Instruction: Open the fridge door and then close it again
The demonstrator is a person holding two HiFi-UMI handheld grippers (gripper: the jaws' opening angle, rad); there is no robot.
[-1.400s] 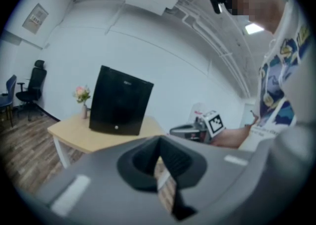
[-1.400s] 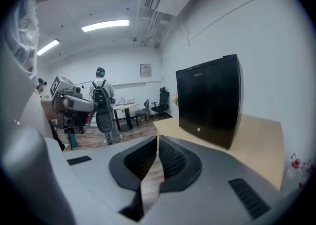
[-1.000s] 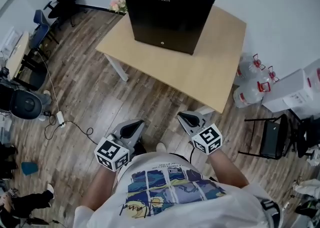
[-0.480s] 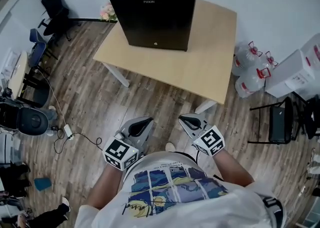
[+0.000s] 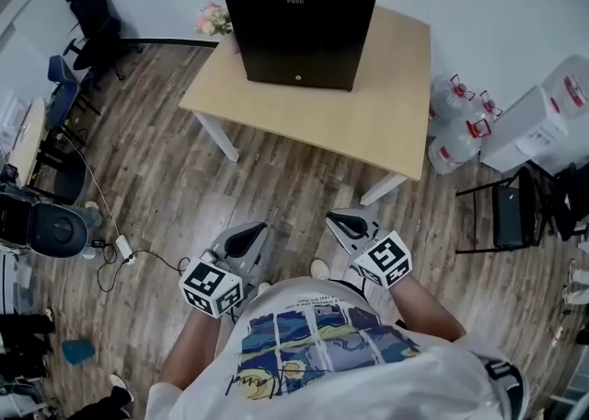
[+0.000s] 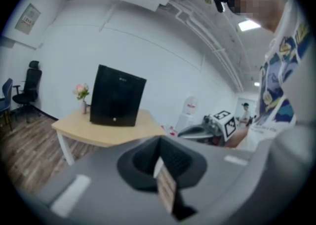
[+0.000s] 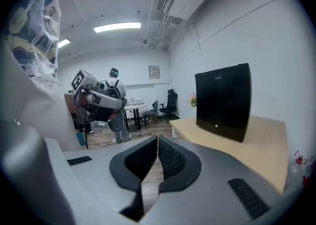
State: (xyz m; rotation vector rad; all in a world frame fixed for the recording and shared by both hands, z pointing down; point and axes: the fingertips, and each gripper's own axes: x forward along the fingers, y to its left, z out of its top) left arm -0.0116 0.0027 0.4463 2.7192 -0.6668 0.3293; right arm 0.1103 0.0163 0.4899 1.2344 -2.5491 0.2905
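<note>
A black mini fridge stands with its door shut at the back of a light wooden table. Both grippers are held low against the person's waist, over the wood floor and well short of the table. My left gripper is shut with nothing in it, and so is my right gripper. The left gripper view has the fridge far off beyond the closed left gripper. In the right gripper view the fridge is to the right, past the closed right gripper.
Large water bottles, white boxes and a black folding chair stand right of the table. Office chairs and a floor cable are at the left. A vase of flowers sits beside the fridge. Another person stands far behind.
The head view has shifted slightly, so fridge and table sit a little differently in the picture. Both grippers stay shut at the waist. The fridge door stays shut.
</note>
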